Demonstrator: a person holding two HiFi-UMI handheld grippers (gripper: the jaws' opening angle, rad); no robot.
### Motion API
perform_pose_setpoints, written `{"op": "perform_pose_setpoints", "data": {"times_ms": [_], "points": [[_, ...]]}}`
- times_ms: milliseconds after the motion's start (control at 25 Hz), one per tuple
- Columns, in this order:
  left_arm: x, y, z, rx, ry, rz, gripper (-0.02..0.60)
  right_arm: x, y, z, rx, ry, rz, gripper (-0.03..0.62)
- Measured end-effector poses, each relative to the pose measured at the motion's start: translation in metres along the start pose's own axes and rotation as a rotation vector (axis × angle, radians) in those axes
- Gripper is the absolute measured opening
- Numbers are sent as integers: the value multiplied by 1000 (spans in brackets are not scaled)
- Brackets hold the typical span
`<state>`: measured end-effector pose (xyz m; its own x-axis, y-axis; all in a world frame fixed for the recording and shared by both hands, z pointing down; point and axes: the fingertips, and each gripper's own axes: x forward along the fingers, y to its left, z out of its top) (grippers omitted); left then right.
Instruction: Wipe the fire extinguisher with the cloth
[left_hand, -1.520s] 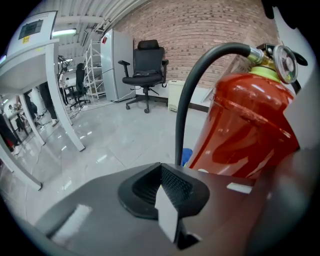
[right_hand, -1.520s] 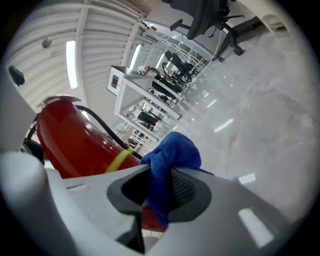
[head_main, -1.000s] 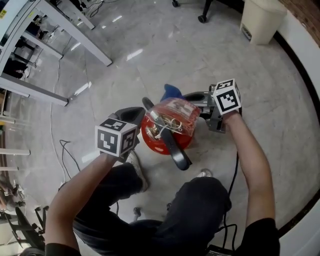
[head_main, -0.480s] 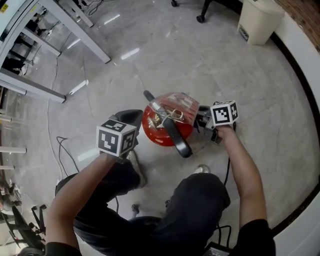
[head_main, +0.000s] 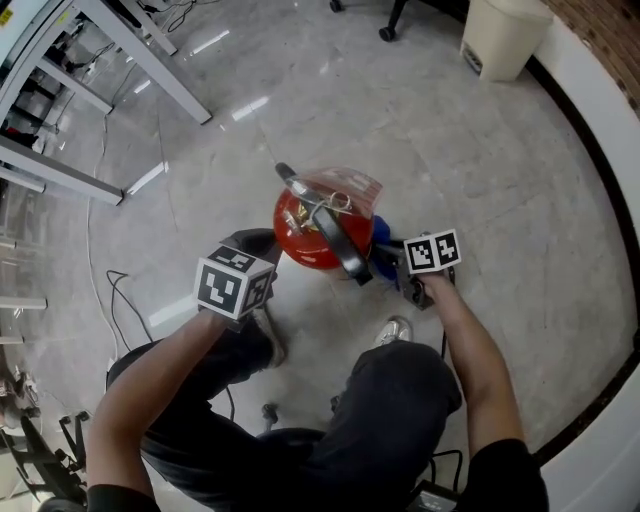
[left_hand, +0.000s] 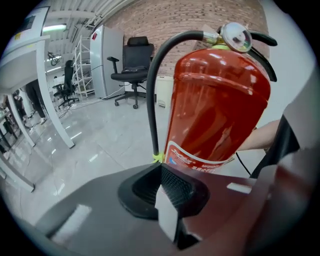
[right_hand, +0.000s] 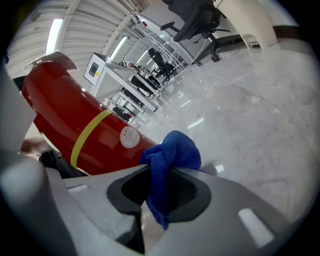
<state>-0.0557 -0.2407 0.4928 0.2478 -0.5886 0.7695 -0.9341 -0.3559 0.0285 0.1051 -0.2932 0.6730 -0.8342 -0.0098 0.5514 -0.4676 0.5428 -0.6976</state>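
A red fire extinguisher (head_main: 312, 228) stands upright on the marble floor, with a black hose and handle and a clear plastic cover over its top. My right gripper (head_main: 388, 264) is low at its right side, shut on a blue cloth (head_main: 380, 236) that lies close against the red body. In the right gripper view the cloth (right_hand: 170, 159) bunches out of the jaws next to the cylinder (right_hand: 75, 131). My left gripper (head_main: 256, 244) is at the extinguisher's left side, shut and holding nothing. In the left gripper view its fingertips (left_hand: 167, 200) stay a little short of the cylinder (left_hand: 217, 110).
The person's knees and a shoe (head_main: 395, 330) are just in front of the extinguisher. A cream bin (head_main: 500, 35) stands at the back right by the curved wall. White table legs (head_main: 140, 50) cross the back left. A cable (head_main: 125, 300) lies on the floor at the left. An office chair (left_hand: 132, 65) stands farther back.
My right gripper, still holding the cloth, has come down the extinguisher's right side and nearer to the person. My left gripper has shifted slightly beside the extinguisher.
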Motion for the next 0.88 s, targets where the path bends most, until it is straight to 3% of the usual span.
{"op": "perform_pose_setpoints", "data": {"times_ms": [200,560,880], "points": [[-11,-13,6,13,-25,-11,6,-21,31,-15,-67,18,26,87],[-26,-24,16,43,-93,1,6,-90,116,34,-284,-108,66,86],[-57,-10,32,169,-101,-5,6,-142,193,73,-450,-196,50,86]]}}
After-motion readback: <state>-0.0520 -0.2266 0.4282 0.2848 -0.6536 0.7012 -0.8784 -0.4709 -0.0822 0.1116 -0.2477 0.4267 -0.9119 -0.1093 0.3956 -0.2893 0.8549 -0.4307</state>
